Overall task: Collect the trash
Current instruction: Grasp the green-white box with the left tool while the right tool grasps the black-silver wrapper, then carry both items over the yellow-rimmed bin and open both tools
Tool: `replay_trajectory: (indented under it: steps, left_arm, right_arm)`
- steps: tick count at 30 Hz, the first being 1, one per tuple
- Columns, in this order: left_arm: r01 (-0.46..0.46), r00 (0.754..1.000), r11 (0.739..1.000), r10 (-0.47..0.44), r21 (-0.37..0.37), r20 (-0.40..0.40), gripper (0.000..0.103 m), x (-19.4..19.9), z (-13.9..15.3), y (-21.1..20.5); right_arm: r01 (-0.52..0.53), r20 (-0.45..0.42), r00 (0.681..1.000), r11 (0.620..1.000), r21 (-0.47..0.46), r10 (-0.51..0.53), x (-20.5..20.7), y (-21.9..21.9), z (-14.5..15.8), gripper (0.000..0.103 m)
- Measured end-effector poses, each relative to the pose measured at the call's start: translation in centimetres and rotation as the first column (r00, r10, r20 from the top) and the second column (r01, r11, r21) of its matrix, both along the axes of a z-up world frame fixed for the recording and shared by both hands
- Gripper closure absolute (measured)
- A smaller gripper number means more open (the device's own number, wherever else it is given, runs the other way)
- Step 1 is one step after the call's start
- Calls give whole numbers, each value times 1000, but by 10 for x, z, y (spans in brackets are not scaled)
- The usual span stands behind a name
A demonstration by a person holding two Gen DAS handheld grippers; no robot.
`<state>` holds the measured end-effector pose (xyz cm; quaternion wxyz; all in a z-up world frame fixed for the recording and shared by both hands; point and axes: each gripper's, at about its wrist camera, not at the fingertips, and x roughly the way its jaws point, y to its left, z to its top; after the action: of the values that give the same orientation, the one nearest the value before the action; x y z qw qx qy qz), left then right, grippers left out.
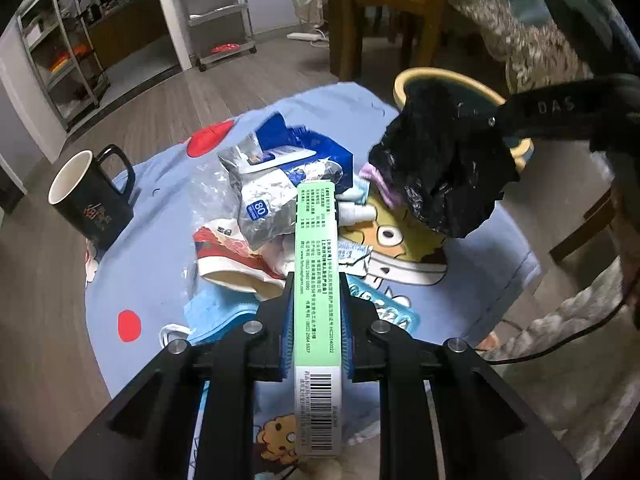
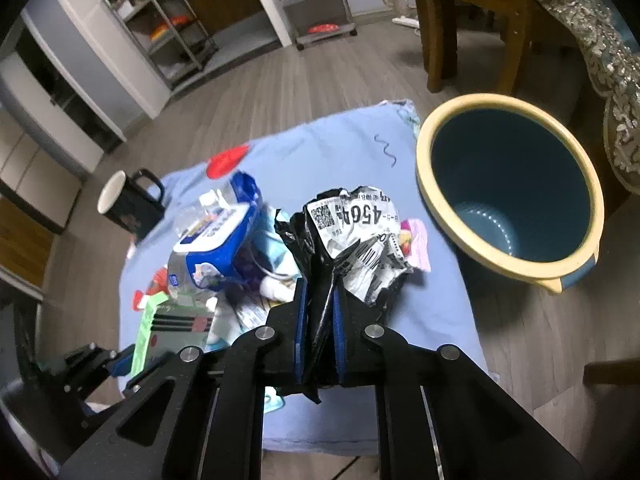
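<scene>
Both wrist views downward, close, sharing cloth (image 1: 160, 280)

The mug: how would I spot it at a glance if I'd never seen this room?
Find the blue cloth spread on the floor, with the pile of trash in its middle. The mug stands upright at the cloth's edge, on the side away from the bin. It is the only black item with a handle and a white inside, standing apart from the pile.

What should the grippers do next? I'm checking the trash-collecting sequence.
Probably carry the right gripper over to the blue bin and let go there: it is already shut on the crumpled black bag, and the bin sits open, apparently empty, right beside the cloth.
</scene>
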<state>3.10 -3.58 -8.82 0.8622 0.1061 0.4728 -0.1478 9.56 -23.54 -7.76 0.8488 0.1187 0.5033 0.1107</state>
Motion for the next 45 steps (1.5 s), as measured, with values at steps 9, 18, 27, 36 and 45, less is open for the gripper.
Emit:
replay_trajectory:
  steps: [9, 18, 27, 36, 45]
  left_arm:
    - [-9, 997, 999, 12, -34, 79, 86, -10, 58, -1]
    - [83, 987, 994, -72, -70, 143, 86, 35, 110, -42]
    - [237, 970, 965, -228, -115, 86, 86, 113, 91, -154]
    - [262, 964, 955, -265, -142, -1, 85, 173, 22, -244]
    - [197, 979, 968, -187, -153, 79, 31, 175, 39, -228]
  right_arm:
    - [33, 82, 996, 999, 27, -35, -7, -21, 44, 92]
    - [119, 179, 975, 990, 80, -131, 21, -90, 96, 92]
    - [297, 74, 951, 954, 38, -299, 71, -179, 31, 92]
    - [392, -34, 920, 920, 21, -392, 75, -218, -13, 91]
    - [408, 35, 913, 913, -12, -408, 67, -222, 3, 41]
